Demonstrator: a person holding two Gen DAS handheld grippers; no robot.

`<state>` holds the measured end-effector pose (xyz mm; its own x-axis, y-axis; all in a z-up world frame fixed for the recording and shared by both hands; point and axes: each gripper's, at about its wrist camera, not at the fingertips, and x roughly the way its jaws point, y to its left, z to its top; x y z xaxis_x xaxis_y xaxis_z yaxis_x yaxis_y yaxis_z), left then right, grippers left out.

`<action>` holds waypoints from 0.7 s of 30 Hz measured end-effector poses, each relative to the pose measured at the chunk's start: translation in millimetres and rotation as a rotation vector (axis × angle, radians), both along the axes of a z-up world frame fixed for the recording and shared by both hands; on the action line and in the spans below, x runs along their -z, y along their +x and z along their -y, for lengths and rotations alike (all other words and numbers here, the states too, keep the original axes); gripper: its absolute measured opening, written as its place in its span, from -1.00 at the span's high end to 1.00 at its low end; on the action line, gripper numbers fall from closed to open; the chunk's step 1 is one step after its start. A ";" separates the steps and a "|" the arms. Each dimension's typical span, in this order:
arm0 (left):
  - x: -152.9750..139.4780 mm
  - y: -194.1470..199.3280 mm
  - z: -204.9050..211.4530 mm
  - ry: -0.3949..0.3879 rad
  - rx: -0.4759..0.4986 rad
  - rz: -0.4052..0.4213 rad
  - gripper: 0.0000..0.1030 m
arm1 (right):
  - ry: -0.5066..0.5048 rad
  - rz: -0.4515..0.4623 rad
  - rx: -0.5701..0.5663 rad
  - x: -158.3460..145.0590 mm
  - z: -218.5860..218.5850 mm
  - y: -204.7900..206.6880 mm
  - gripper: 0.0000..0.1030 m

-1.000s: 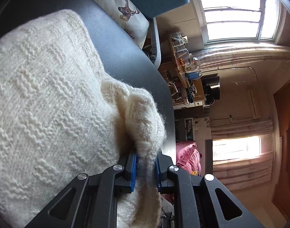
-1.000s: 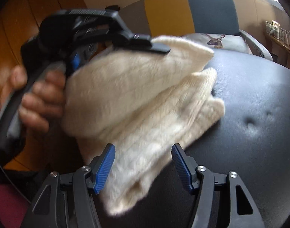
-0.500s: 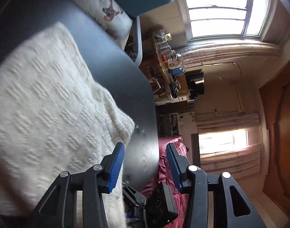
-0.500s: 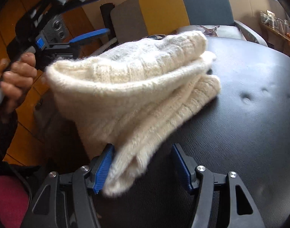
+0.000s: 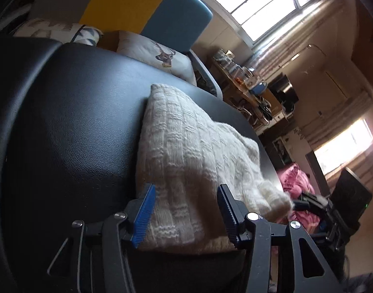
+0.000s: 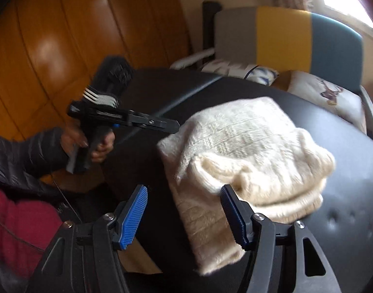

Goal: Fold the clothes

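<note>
Cream knitted sweater (image 6: 245,151) lies doubled into a thick bundle on the black tabletop (image 5: 71,122), just ahead of both sets of jaws. Left gripper (image 5: 184,210) and right gripper (image 6: 184,216) hang spread and empty, so the bundle apparently rests by its own weight.

The near edge of the folded cream knitted sweater (image 5: 193,161) is lying hidden behind the black, blue-padded left gripper (image 5: 185,211) in the left wrist view. Motion blur is smearing the black right gripper (image 5: 316,204) there. In the right wrist view, the black padded sleeve (image 6: 23,156) is running off the left edge.
</note>
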<state>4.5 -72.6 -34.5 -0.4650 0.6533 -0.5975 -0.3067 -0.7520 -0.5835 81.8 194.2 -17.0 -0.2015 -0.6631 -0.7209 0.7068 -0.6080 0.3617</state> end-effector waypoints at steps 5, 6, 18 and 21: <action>-2.7 4.4 -22.1 -0.121 0.174 -0.070 -0.01 | 0.099 0.117 -0.127 19.4 37.2 -41.0 -0.24; 2.3 2.2 -26.4 -0.146 0.206 -0.061 -0.01 | 0.118 0.140 -0.153 23.2 44.7 -49.2 -0.24; 4.8 21.2 -38.5 -0.179 0.421 -0.032 -0.01 | -0.120 0.277 0.239 27.0 -70.7 -23.2 -0.23; -7.8 17.4 -38.0 -0.099 0.412 -0.052 -0.01 | -0.297 0.217 0.399 -1.6 -96.3 -37.2 -0.24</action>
